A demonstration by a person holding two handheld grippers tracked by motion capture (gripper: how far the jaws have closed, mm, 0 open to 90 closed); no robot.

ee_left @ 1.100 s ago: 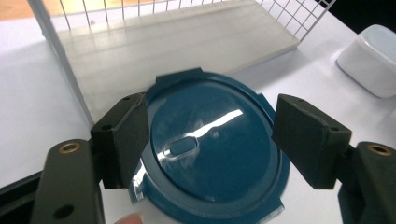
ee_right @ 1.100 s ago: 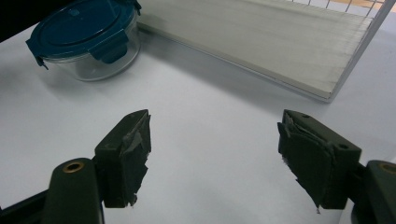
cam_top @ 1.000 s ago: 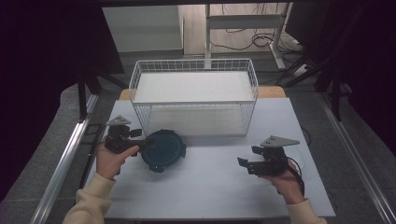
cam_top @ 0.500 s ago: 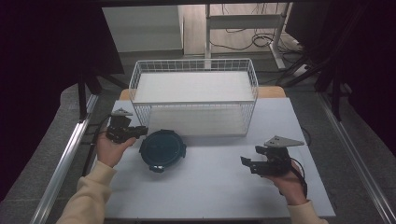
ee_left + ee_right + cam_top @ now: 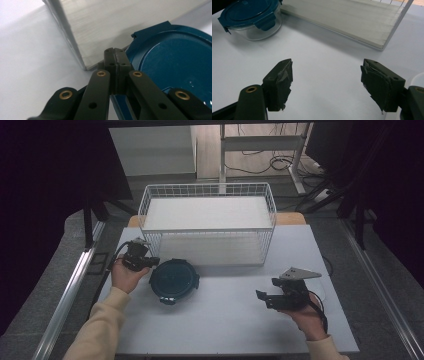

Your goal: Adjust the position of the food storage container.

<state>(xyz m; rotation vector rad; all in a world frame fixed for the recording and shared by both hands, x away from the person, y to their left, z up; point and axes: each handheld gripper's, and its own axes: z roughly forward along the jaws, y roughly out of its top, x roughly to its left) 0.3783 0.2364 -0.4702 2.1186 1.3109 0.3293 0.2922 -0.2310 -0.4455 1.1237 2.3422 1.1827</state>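
The round glass container [image 5: 174, 281] with its dark teal snap-on lid sits on the white counter [image 5: 225, 320], just in front of the white wire basket [image 5: 207, 227]. The left claw [image 5: 150, 263] is at the container's left rim, its jaws having just closed pad to pad with nothing between them, tips over the lid's edge beside a latch tab. The right claw [image 5: 265, 297] hangs released, well apart to the container's right, so the left hand is much nearer. The lid looks smooth and glossy, the bowl clear.

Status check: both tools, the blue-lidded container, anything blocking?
Left tool just closed, jaws shut at the rim of the blue-lidded container, nothing visible between them. Right tool open, empty, apart. Wire basket close behind container.
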